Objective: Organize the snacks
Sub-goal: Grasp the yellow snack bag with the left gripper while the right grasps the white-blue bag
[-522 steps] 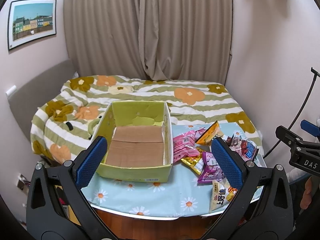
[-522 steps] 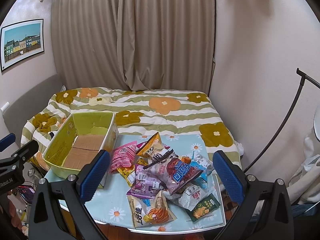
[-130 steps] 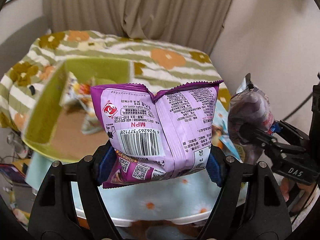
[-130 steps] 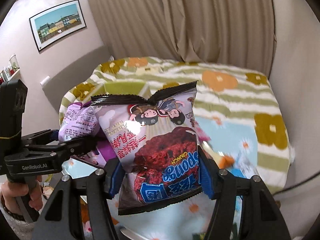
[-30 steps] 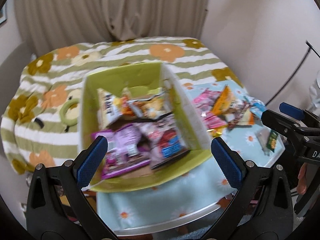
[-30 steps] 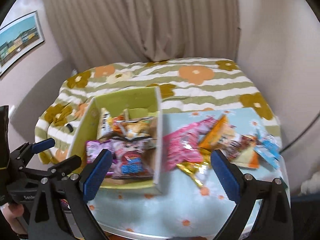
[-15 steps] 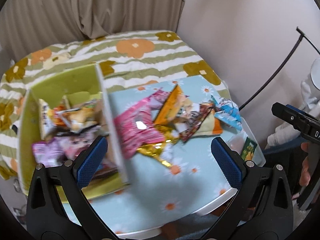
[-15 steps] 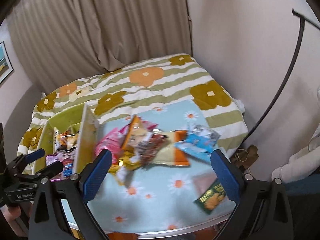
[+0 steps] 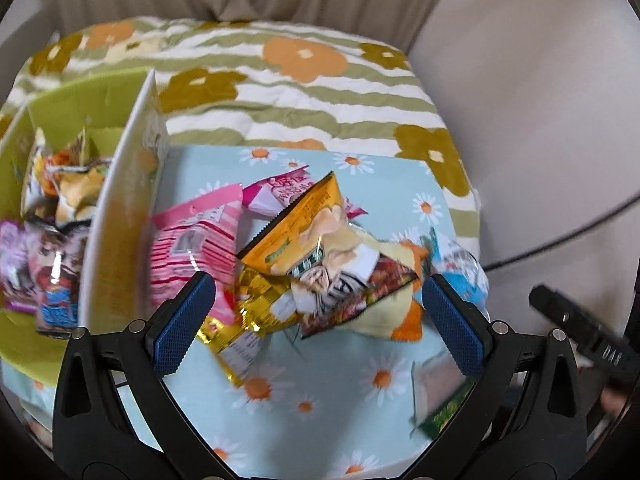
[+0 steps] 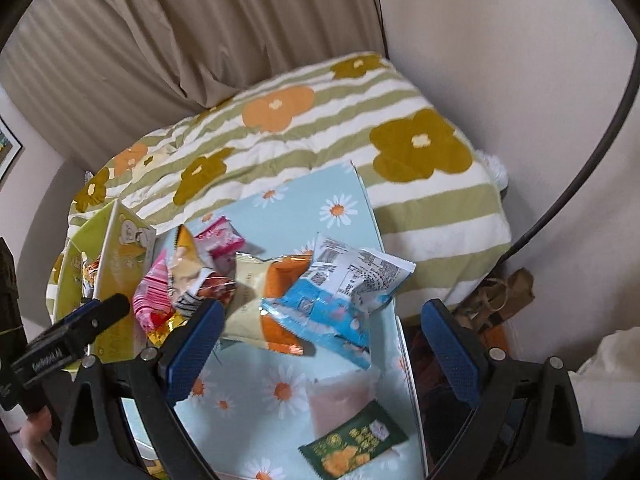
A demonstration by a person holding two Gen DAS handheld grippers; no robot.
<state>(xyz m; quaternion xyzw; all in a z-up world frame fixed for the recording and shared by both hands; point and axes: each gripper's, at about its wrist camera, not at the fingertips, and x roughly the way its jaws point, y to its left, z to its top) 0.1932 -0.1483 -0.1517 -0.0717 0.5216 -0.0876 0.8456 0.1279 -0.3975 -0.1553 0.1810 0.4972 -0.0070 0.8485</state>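
Both tongs [image 9: 318, 316] [image 10: 322, 336] gape above loose snack packets [image 9: 320, 256].

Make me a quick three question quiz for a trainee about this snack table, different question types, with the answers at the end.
1. True or false: the left gripper and the right gripper are both open and hold nothing.
2. Multiple choice: the dark green packet lies (a) inside the green box, (b) on the daisy tablecloth near its front edge, (c) on the bed.
3. Fill in: the pink striped packet lies on the table right beside the box's ____ outer wall.

Key: 1 true; 2 b; 3 white.
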